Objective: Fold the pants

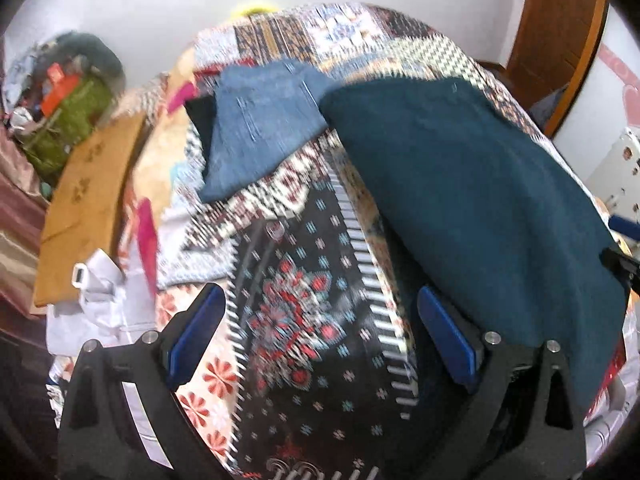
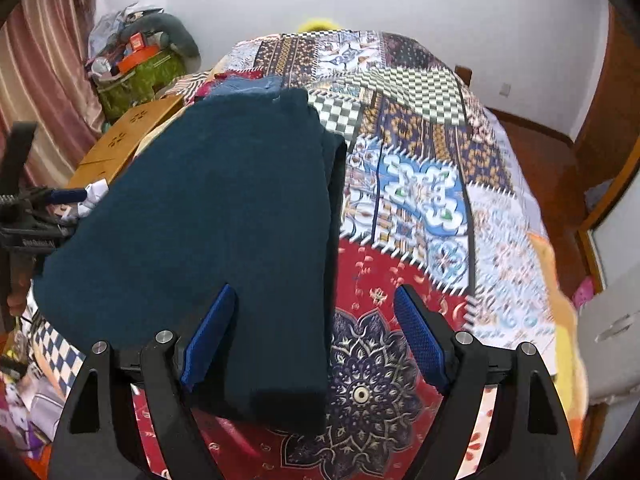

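Dark teal pants (image 2: 224, 216) lie flat on the patchwork bedspread (image 2: 420, 184), legs laid on each other, running from the near edge toward the far end. They also show in the left wrist view (image 1: 472, 184) at the right. My right gripper (image 2: 316, 312) is open, its fingers straddling the pants' near right edge just above the cloth. My left gripper (image 1: 320, 312) is open and empty over the bedspread (image 1: 304, 304), left of the pants. The left gripper also shows at the left edge of the right wrist view (image 2: 36, 216).
A folded blue denim garment (image 1: 256, 128) lies beyond the pants. A tan wooden board (image 1: 92, 200) and white cloth (image 1: 96, 300) lie at the bed's left. A cluttered green bag (image 2: 136, 72) stands by the curtain. A wooden door (image 1: 560, 32) is at the right.
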`<state>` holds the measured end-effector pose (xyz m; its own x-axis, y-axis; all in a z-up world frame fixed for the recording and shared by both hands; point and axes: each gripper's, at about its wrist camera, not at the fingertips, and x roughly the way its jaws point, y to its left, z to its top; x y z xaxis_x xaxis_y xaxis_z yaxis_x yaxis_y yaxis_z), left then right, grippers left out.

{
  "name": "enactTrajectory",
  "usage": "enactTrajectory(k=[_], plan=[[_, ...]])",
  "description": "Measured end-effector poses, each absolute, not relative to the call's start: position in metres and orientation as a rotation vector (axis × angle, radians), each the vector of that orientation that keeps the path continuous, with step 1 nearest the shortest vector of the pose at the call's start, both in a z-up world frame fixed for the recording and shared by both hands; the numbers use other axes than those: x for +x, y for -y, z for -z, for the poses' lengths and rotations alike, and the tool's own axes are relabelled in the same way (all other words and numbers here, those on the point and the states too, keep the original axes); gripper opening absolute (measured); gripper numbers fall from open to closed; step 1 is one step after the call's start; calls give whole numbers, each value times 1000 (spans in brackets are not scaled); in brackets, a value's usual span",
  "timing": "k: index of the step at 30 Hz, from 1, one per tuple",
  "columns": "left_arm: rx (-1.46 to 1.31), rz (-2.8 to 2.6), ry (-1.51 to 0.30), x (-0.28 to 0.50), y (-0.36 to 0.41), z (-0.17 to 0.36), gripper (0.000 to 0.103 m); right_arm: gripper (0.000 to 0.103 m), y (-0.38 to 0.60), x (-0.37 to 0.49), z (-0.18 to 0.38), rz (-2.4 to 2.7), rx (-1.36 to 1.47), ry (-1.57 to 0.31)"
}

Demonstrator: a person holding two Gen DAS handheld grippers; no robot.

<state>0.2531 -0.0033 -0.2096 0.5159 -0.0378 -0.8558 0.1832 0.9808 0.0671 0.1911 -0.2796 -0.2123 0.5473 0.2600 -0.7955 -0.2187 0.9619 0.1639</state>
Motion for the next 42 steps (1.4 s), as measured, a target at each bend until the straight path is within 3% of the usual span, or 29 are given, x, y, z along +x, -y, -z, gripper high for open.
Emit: enactTrajectory(k=[8,15,17,18,20,23,25,28,33,34,36,42], plan=[[142,147,-930,295,5,179,98,79,275,215,180,-307,-1,-885],[163,173,-950,351,26,185,98,79,254,276,174,-377,-11,-864],[142,199,-977,366,32,192,91,77,249,293,176,-391,-11,-871],[129,206,-994,372,34,195,87,73,246,302,178,-401,-10,-878],[101,234,-1038,385,39,205,69,69,241,321,185,-419,-3,-898],[92,275,-1071,394,48,217,56,59,236,350,200,-435,28,-944],[101,281,-1069,397,54,222,55,41,236,365,211,-440,48,-988],[65,306,-1073,405,52,223,45,26,238,382,230,-491,133,-1065],[33,322,-1097,422,47,228,37,25,238,379,232,-512,121,-1042],[46,314,-1094,424,48,229,36,18,236,377,233,-513,99,-1034],[104,284,-1079,426,52,235,35,13,234,375,236,-492,46,-1024],[117,230,-1096,433,47,247,34,12,223,371,243,-445,-68,-1015]])
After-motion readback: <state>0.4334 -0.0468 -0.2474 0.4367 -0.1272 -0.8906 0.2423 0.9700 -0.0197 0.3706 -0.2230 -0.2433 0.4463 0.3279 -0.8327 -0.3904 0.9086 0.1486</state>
